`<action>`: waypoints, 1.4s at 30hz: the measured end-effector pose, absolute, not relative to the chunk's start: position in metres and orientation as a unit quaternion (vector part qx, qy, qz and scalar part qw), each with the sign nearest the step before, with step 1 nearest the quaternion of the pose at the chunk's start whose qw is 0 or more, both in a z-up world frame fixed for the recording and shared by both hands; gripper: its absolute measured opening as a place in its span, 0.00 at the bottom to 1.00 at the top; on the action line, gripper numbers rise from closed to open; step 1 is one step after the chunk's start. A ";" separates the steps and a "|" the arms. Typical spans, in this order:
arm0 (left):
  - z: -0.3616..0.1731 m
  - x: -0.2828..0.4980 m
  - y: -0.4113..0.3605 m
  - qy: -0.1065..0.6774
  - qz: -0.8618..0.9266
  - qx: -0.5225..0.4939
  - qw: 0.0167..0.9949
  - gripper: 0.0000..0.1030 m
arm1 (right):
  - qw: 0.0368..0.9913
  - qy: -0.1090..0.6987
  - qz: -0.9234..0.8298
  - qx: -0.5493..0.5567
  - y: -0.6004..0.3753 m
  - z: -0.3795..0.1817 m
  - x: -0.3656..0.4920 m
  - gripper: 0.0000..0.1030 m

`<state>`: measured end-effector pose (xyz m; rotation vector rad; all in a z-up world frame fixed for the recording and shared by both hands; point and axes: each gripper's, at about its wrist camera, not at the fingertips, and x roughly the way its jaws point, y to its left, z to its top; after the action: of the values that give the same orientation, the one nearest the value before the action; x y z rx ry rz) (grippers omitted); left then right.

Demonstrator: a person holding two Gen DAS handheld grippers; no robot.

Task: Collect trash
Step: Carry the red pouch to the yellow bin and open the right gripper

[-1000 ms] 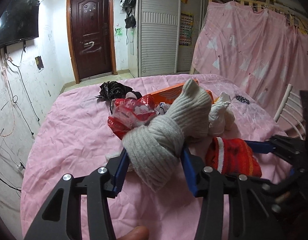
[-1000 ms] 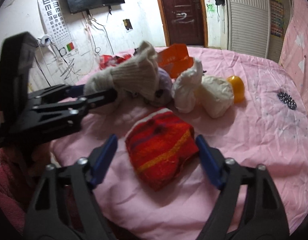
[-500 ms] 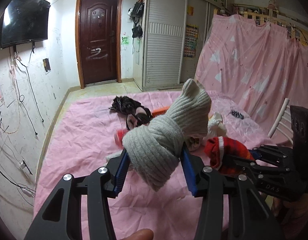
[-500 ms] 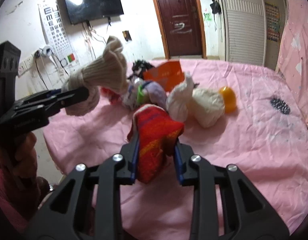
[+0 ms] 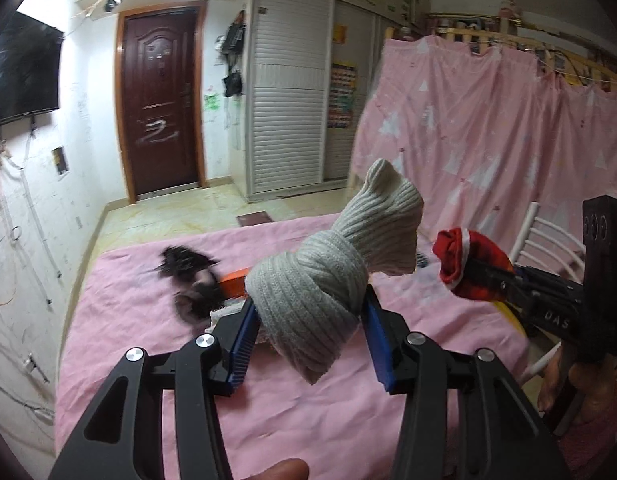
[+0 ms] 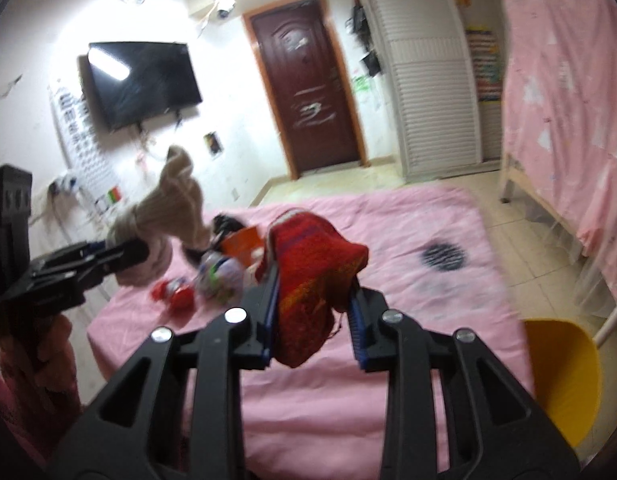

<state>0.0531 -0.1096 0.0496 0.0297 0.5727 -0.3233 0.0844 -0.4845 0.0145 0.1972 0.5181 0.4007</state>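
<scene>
Home bedroom: pink bed [image 5: 156, 360], wardrobe [image 5: 288, 92], television [image 6: 142, 80].

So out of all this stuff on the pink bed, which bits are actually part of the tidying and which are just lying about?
Part of the job:
- knotted grey sock, held in the left gripper
- red knitted sock, held in the right gripper
- red wrapper and orange packet on the bed

Just lying about:
- yellow chair
- TV
- pink curtain

I note coarse ribbed knit on the grey sock bundle [image 5: 328, 272]; fuzzy red knitted cloth [image 6: 312, 276]; wrinkled matt pink bedsheet [image 5: 148, 360]; glossy yellow plastic chair [image 6: 560, 376]; varnished wooden door [image 5: 160, 104].
</scene>
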 end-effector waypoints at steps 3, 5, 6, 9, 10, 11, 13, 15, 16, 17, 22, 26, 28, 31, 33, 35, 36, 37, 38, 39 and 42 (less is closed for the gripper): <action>0.055 0.059 -0.141 0.283 -0.186 0.023 0.941 0.41 | 0.950 0.239 0.163 0.115 -0.516 0.021 0.080 0.27; 0.057 0.064 -0.167 0.286 -0.203 0.033 0.936 0.41 | 0.954 0.228 0.146 0.130 -0.537 0.025 0.076 0.27; 0.057 0.067 -0.183 0.288 -0.214 0.038 0.933 0.41 | 0.956 0.221 0.136 0.140 -0.551 0.027 0.073 0.27; 0.056 0.073 -0.218 0.294 -0.242 0.045 0.923 0.41 | 0.959 0.203 0.110 0.167 -0.584 0.030 0.066 0.27; 0.056 0.075 -0.235 0.297 -0.253 0.049 0.919 0.41 | 0.959 0.199 0.101 0.173 -0.593 0.031 0.064 0.27; 0.055 0.076 -0.243 0.300 -0.259 0.051 0.917 0.41 | 0.960 0.196 0.093 0.177 -0.599 0.031 0.062 0.27; 0.054 0.082 -0.269 0.311 -0.275 0.055 0.908 0.41 | 0.960 0.186 0.080 0.194 -0.618 0.031 0.057 0.27; 0.049 0.091 -0.296 0.323 -0.284 0.064 0.901 0.42 | 0.959 0.178 0.067 0.209 -0.635 0.032 0.055 0.27; 0.047 0.095 -0.311 0.329 -0.287 0.071 0.897 0.42 | 0.959 0.176 0.061 0.215 -0.641 0.032 0.054 0.27; 0.044 0.098 -0.324 0.334 -0.291 0.077 0.893 0.42 | 0.958 0.172 0.056 0.222 -0.650 0.032 0.052 0.27; 0.023 0.105 -0.385 0.356 -0.311 0.116 0.873 0.42 | 0.956 0.161 0.036 0.244 -0.674 0.028 0.051 0.27; 0.005 0.112 -0.423 0.377 -0.318 0.129 0.860 0.46 | 0.954 0.164 0.016 0.251 -0.688 0.021 0.054 0.27; -0.002 0.114 -0.429 0.386 -0.320 0.128 0.856 0.52 | 0.952 0.165 0.014 0.259 -0.694 0.017 0.056 0.27; -0.006 0.118 -0.432 0.392 -0.316 0.125 0.855 0.63 | 0.949 0.167 0.011 0.269 -0.702 0.012 0.060 0.27; -0.006 0.120 -0.428 0.394 -0.312 0.121 0.856 0.64 | 0.947 0.169 0.011 0.272 -0.704 0.010 0.061 0.27; -0.005 0.122 -0.420 0.398 -0.310 0.112 0.856 0.64 | 0.947 0.172 0.010 0.272 -0.702 0.009 0.063 0.27; -0.004 0.123 -0.416 0.400 -0.307 0.107 0.857 0.64 | 0.947 0.175 0.011 0.270 -0.701 0.009 0.064 0.27; -0.003 0.124 -0.410 0.402 -0.305 0.100 0.858 0.65 | 0.947 0.178 0.011 0.267 -0.698 0.008 0.066 0.27; -0.001 0.125 -0.404 0.403 -0.303 0.092 0.859 0.65 | 0.947 0.182 0.010 0.263 -0.696 0.008 0.067 0.27; 0.000 0.125 -0.399 0.403 -0.302 0.086 0.859 0.65 | 0.948 0.186 0.009 0.259 -0.694 0.007 0.069 0.30; 0.007 0.125 -0.381 0.403 -0.297 0.067 0.863 0.67 | 0.948 0.204 -0.003 0.243 -0.688 0.002 0.076 0.56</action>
<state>0.1251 -0.3812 0.0068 0.1399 0.8452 -0.6232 0.0761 -0.6880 0.0024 0.4954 0.4157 -0.0063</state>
